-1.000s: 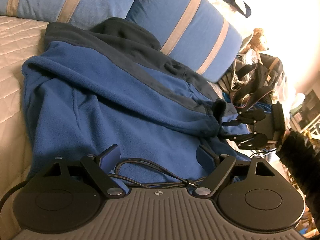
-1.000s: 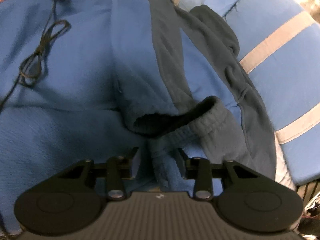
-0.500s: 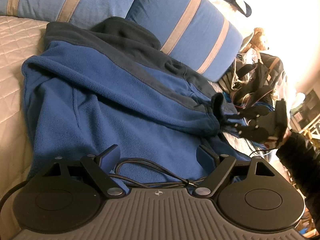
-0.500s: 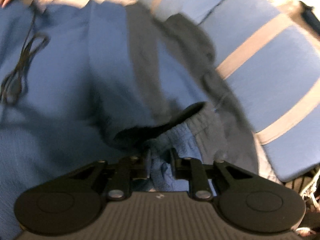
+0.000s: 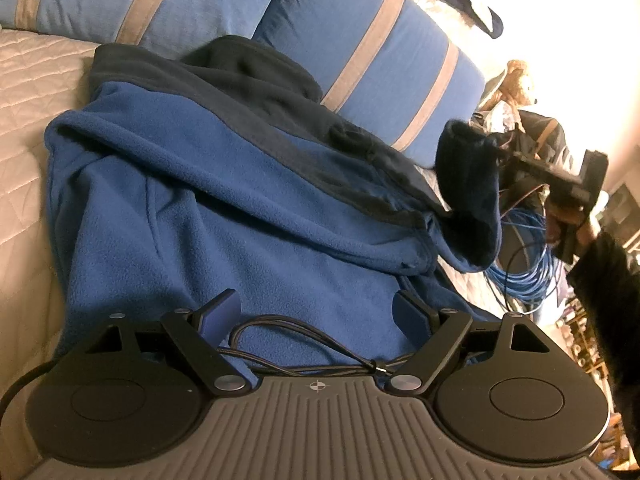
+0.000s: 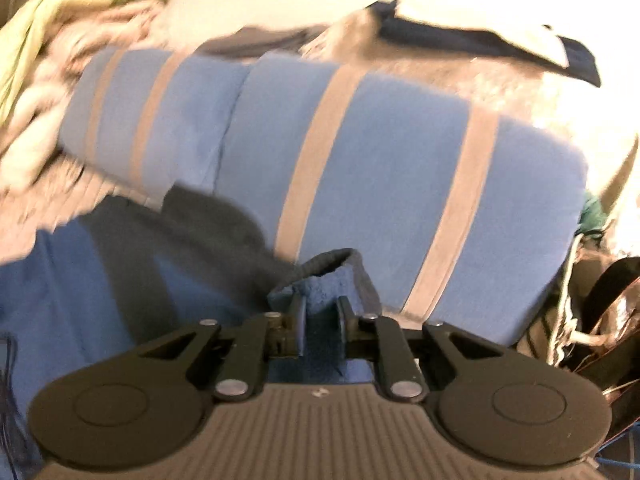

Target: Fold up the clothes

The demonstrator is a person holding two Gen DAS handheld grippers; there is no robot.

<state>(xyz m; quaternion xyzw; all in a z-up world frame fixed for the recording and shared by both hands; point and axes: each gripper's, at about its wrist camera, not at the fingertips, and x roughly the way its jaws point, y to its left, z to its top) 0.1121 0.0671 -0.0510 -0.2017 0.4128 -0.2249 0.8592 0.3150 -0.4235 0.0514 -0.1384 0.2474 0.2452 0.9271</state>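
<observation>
Blue striped pillows (image 5: 372, 60) behind fleece jacket (image 5: 240, 208)

Two blue pillows with tan stripes (image 5: 368, 60) lie side by side along the far edge of a cream quilted bedcover (image 5: 24, 80), which extends toward the near left from them. A dark garment (image 5: 476, 12) lies on a pale fuzzy blanket (image 6: 460, 68) behind the pillows. At the pillows' right end sits a stuffed toy (image 5: 518, 80), with a dark bag (image 5: 548, 136) just below it and a bundle of blue cables (image 5: 524, 256) lower still. A thin black cord (image 5: 304, 340) loops in the near foreground. Pale green cloth (image 6: 60, 4), blurred, shows beyond the pillows' left end.
</observation>
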